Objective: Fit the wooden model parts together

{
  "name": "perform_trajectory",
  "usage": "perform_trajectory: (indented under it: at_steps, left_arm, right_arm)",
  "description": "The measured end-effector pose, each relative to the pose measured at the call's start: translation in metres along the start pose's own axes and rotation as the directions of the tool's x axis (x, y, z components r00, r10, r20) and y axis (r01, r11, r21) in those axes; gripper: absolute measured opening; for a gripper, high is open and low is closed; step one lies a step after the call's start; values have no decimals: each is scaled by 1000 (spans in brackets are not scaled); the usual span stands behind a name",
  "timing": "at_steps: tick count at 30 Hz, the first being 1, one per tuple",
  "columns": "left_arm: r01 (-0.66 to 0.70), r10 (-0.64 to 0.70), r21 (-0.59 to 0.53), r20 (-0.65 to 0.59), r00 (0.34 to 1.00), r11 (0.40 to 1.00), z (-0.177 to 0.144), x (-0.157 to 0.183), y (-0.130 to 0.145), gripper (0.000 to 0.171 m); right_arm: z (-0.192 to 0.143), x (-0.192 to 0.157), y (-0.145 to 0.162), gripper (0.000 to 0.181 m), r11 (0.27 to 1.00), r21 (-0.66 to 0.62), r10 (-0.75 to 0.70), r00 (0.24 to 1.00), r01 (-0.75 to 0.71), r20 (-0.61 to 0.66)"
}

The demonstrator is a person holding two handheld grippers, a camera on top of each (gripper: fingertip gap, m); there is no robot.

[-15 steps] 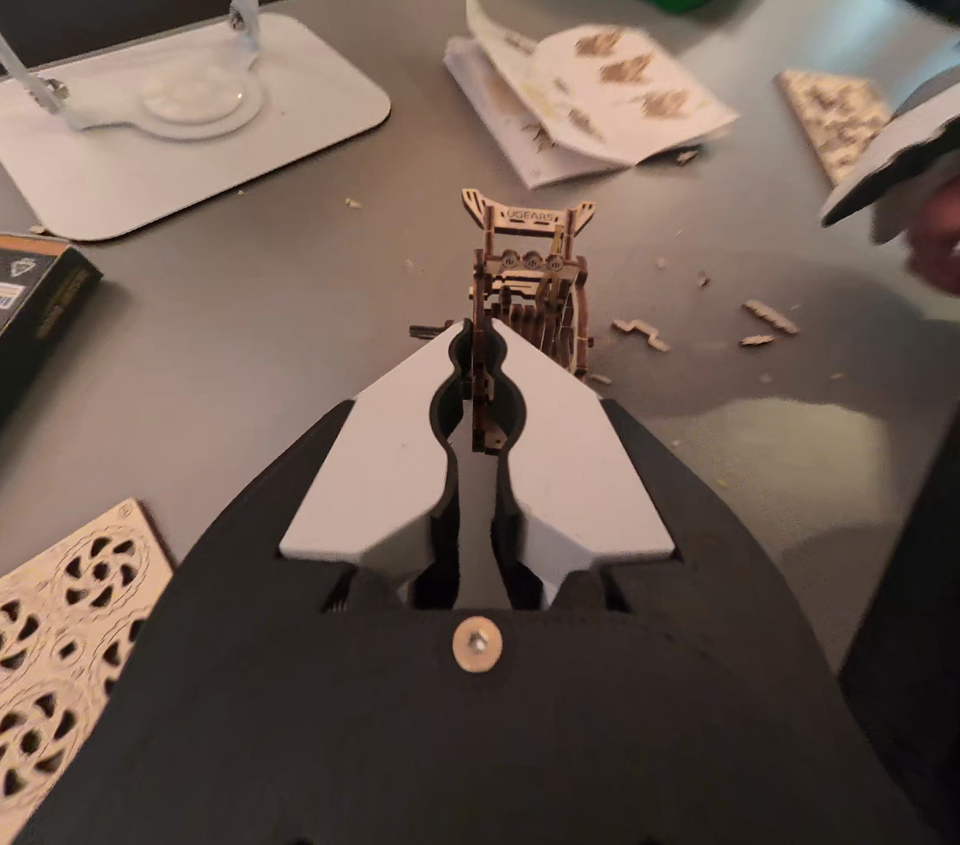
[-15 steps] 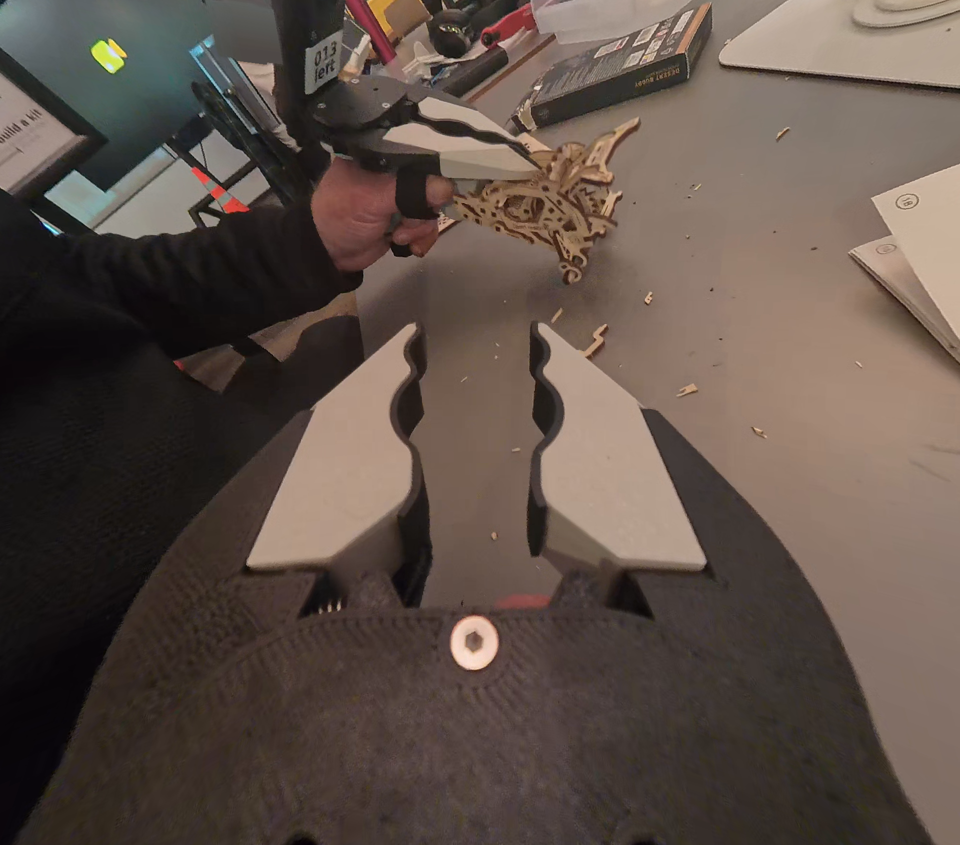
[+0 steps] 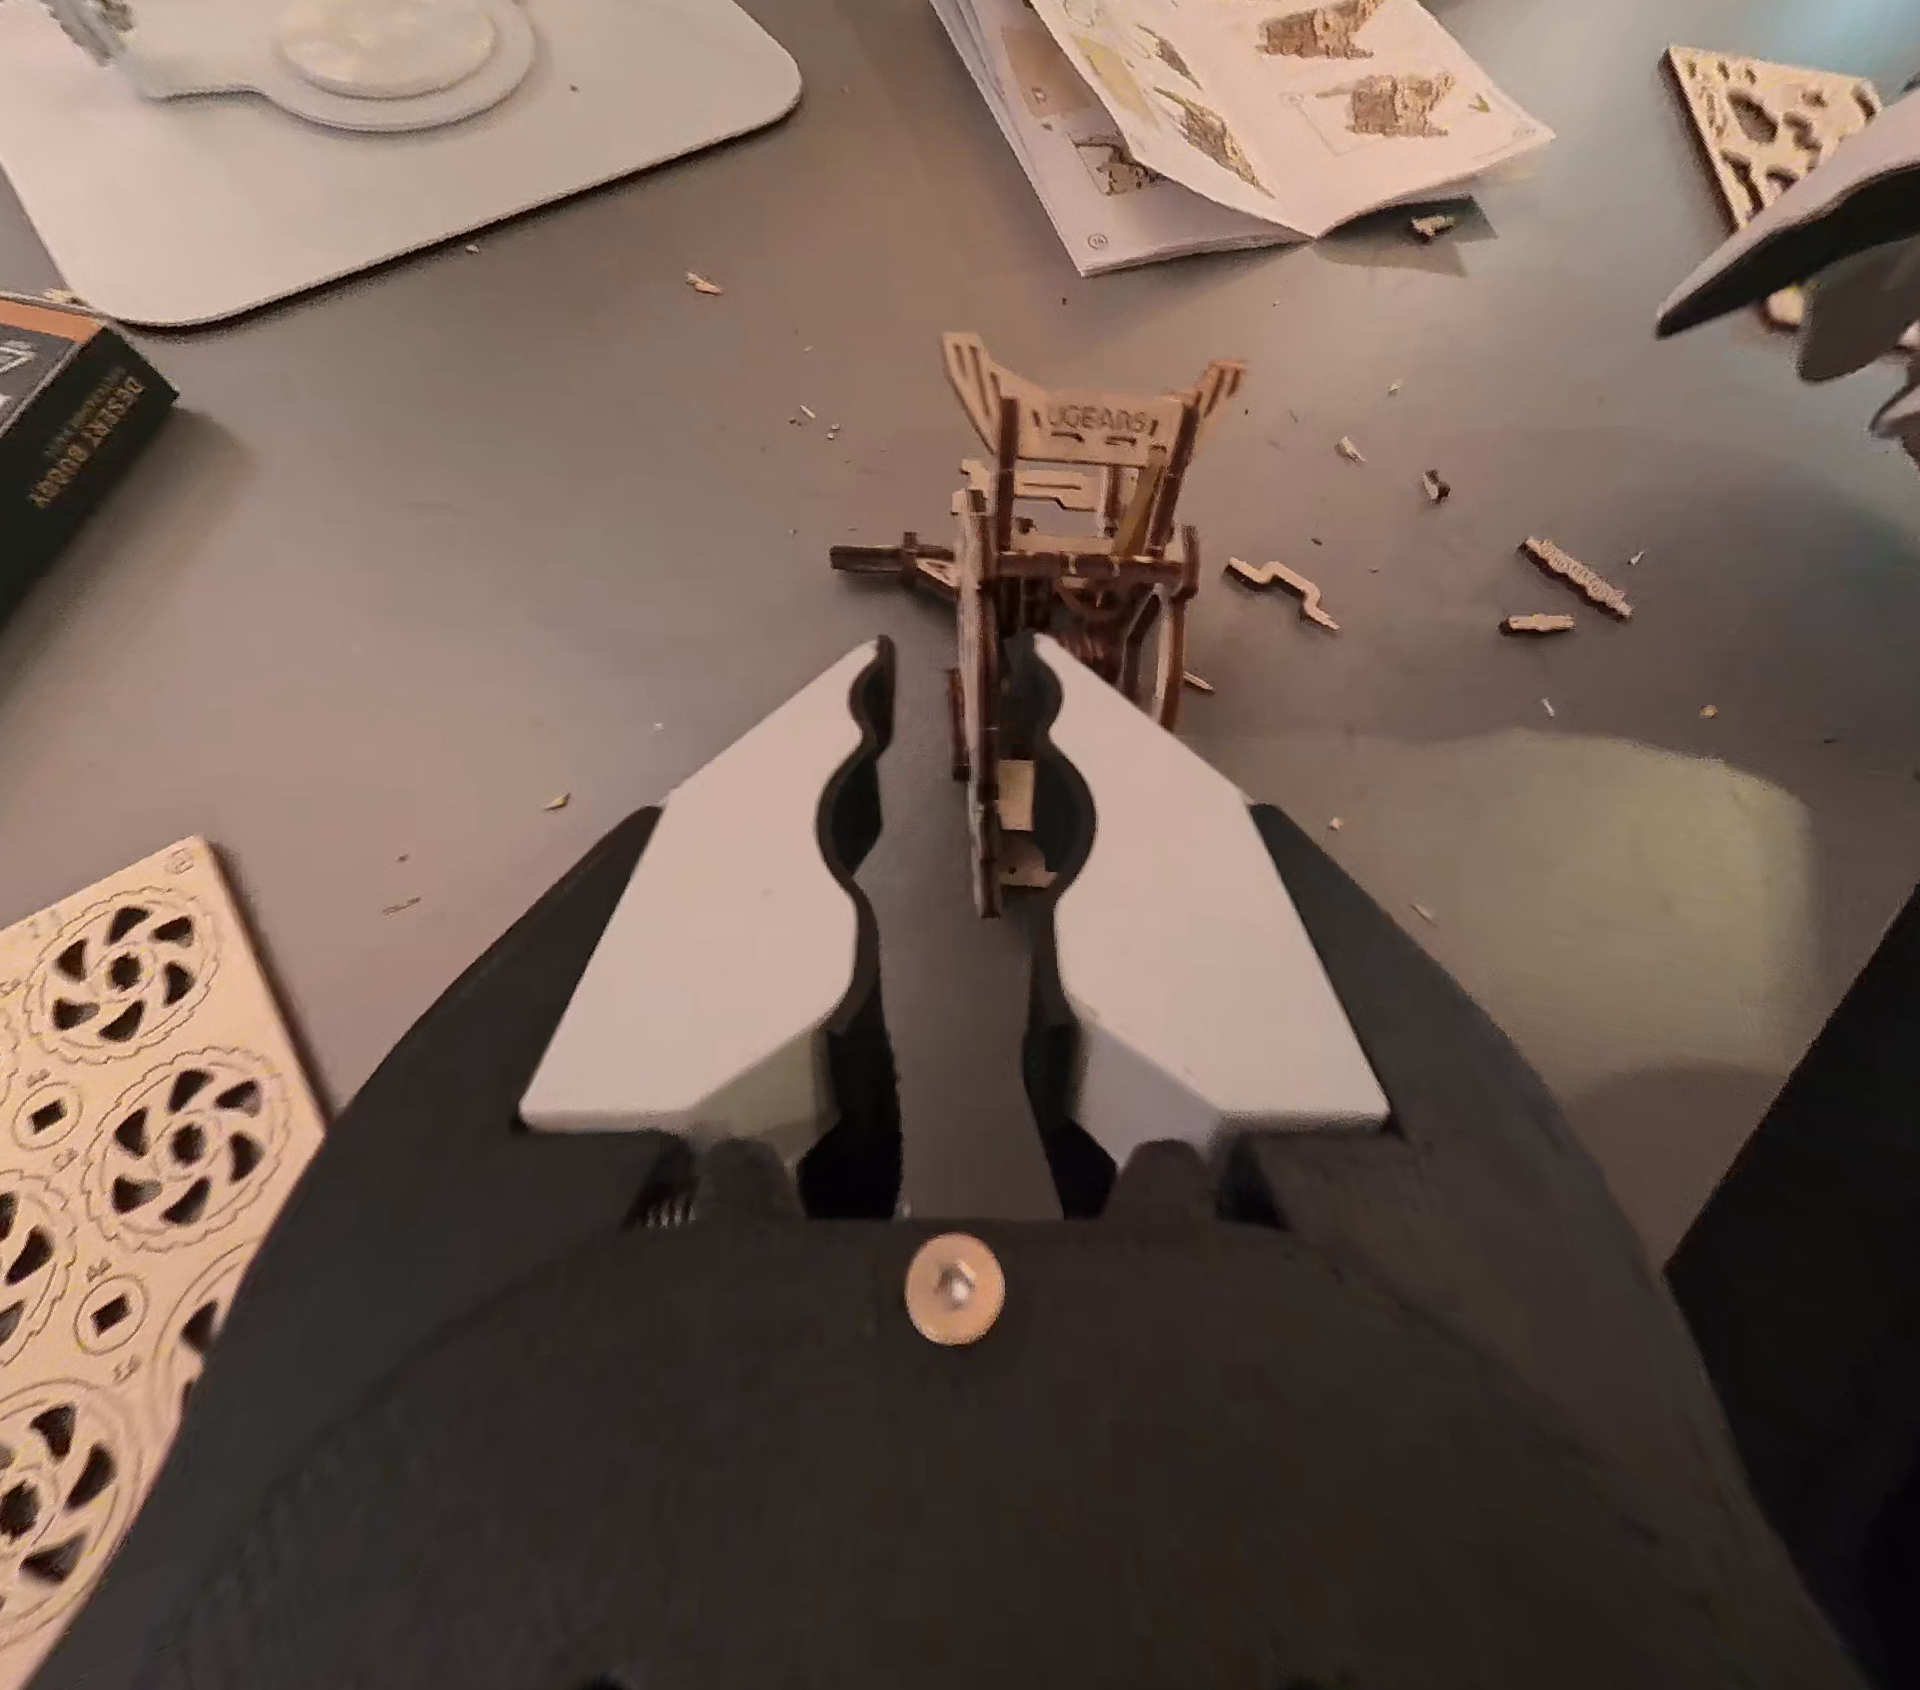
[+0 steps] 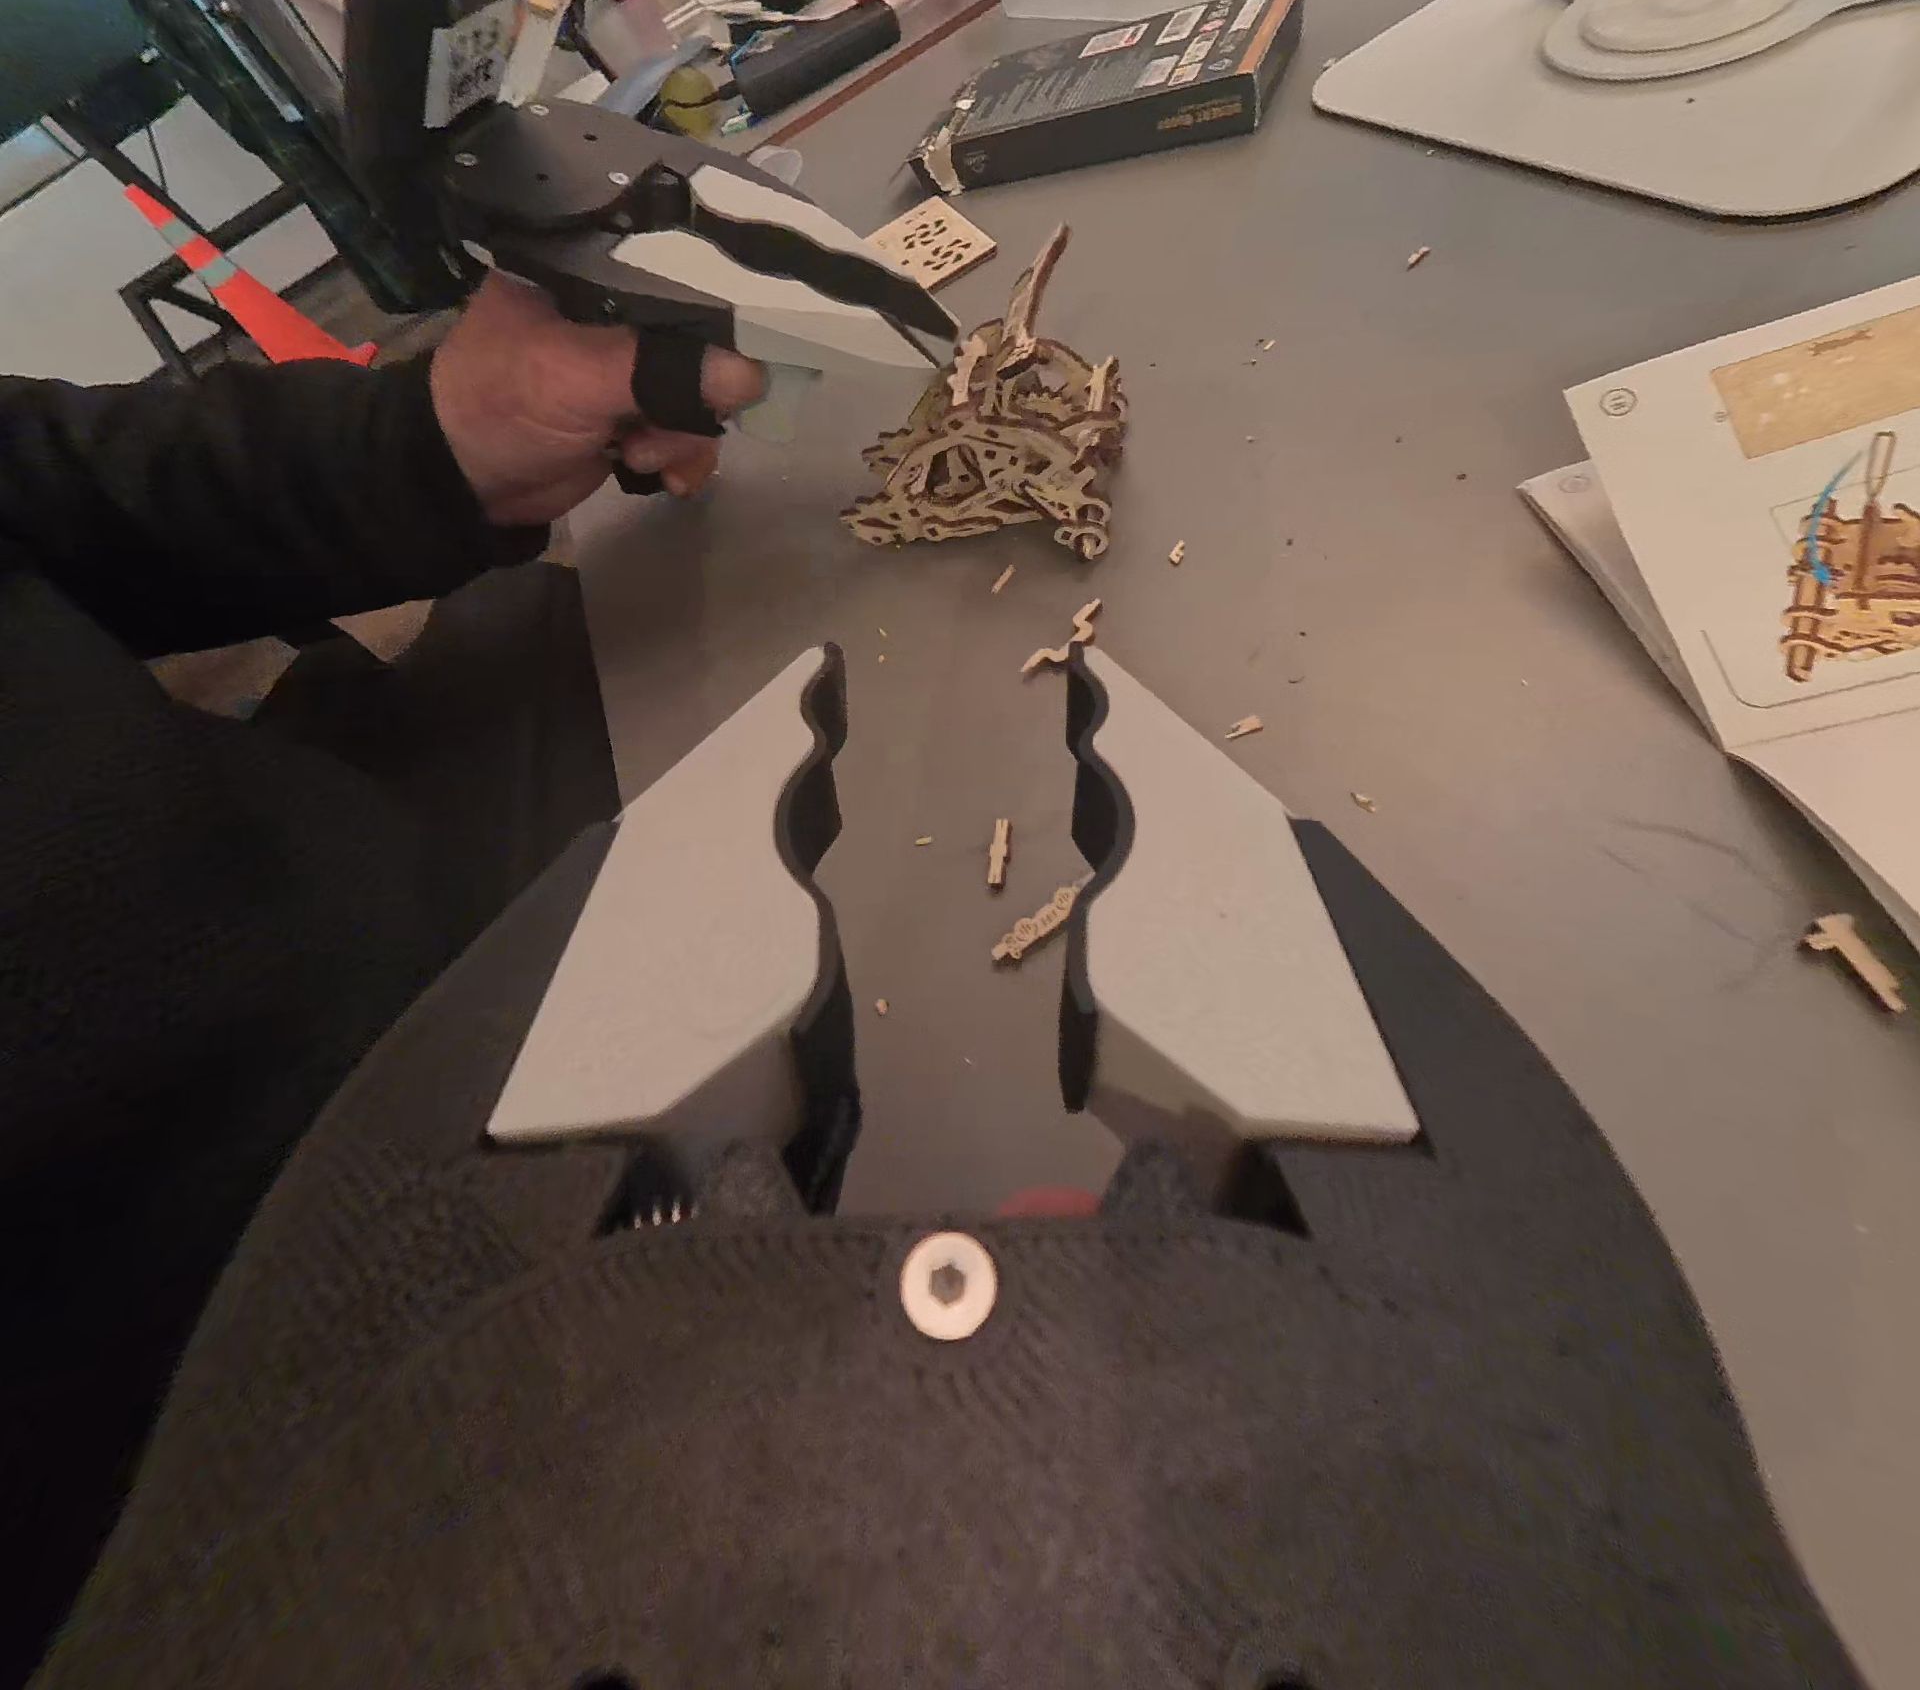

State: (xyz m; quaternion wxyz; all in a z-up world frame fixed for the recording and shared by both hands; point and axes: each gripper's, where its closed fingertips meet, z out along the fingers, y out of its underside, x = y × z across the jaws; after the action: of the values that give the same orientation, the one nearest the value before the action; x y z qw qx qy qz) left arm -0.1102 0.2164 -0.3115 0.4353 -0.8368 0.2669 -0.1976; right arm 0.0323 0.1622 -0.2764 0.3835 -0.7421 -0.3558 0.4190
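My left tongs (image 3: 961, 674) stand parted around the rear edge of the laser-cut wooden model (image 3: 1070, 560), which rests on the smooth grey table (image 3: 520, 601). My right tongs (image 4: 951, 669) gape empty; thin jagged wood offcuts (image 4: 1039, 918) lie between their wavy fingers.

surface: grey table (image 3: 499, 601) | beyond: cluttered room | light: dim, glare patch

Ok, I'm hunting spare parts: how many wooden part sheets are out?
2: one wooden sheet at the left wrist view's lower left, one right of the booklet; others may be hidden.
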Motion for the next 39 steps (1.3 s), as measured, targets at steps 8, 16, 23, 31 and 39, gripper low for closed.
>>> perform_trajectory:
  at_steps: [8, 16, 23, 31, 39]
  left_arm:
    - [-67, 41, 83, 276, 960, 994, -80, -92, -43, 43]
    - [-138, 206, -175, 468, 860, 975, -101, -293, -95, 53]
    - [105, 93, -509, 348, 933, 855, -10, -439, -62, 56]
    - [199, -1, -692, 276, 961, 694, 33, -460, -21, 40]
    - [161, 42, -617, 301, 953, 770, 37, -466, -25, 0]
  right_arm:
    - [-11, 19, 4, 41, 1000, -7, -26, 996, 25, -88]
    - [-11, 24, -3, 38, 999, -26, -40, 988, 37, -150]
    - [-7, 18, -8, 36, 996, -51, -76, 979, 67, -191]
    - [-8, 30, -9, 35, 996, -57, -80, 969, 68, -233]
    - [-9, 29, -9, 32, 997, -35, -78, 977, 72, -201]
